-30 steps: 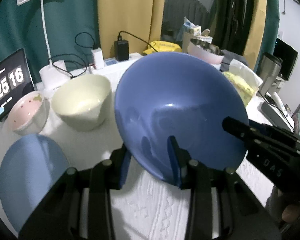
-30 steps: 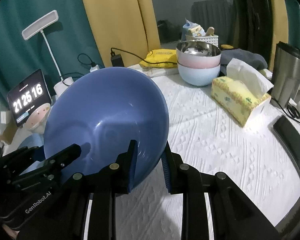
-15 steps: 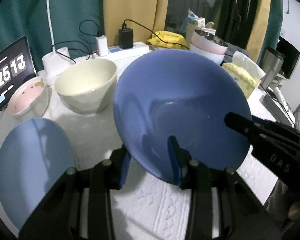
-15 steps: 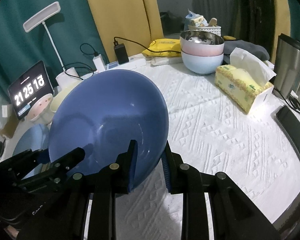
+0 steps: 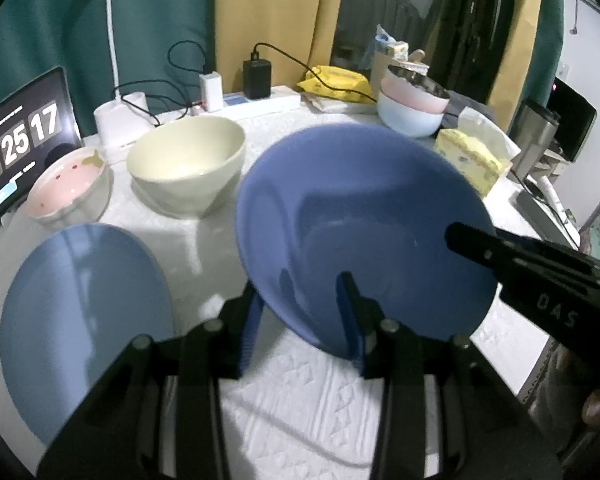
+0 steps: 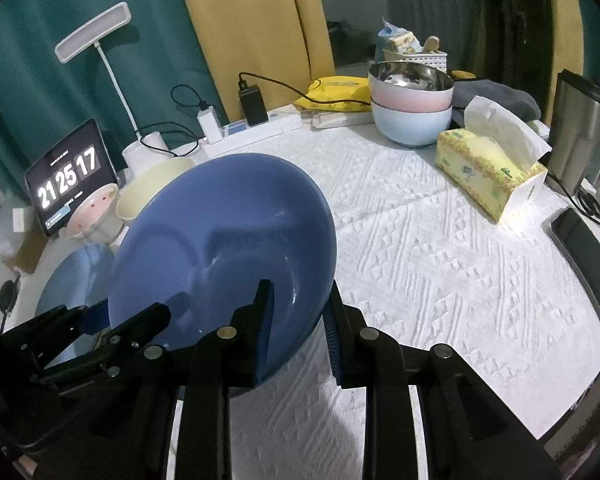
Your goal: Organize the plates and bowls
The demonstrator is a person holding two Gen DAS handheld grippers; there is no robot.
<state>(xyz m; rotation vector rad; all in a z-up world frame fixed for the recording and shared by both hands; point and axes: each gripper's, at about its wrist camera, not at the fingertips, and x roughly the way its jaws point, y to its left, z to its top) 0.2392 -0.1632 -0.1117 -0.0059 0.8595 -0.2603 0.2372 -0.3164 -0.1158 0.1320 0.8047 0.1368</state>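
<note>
Both grippers hold one large blue bowl [image 5: 364, 224] tilted above the white table. My left gripper [image 5: 300, 312] is shut on its near rim; my right gripper [image 6: 296, 320] is shut on the rim's other side, the bowl [image 6: 224, 252] filling its view. The right gripper's fingers [image 5: 512, 256] reach in from the right in the left wrist view. A light blue plate [image 5: 84, 320] lies at the near left. A cream bowl [image 5: 188, 164] and a small pink bowl [image 5: 70, 188] stand behind it. A stack of bowls [image 6: 412, 100], steel on pink on pale blue, stands far right.
A tablet clock [image 5: 20, 140] and a white lamp [image 6: 96, 36] stand at the left back. A power strip with chargers [image 6: 252, 128], a yellow packet [image 6: 336, 92], a tissue box [image 6: 492, 168], a steel tumbler [image 6: 576, 124] and a black phone [image 6: 588, 264] ring the table's right side.
Both grippers have lowered and tilted the blue bowl and drawn back, so more of the light blue plate and the far table shows. Both grips are unchanged.
</note>
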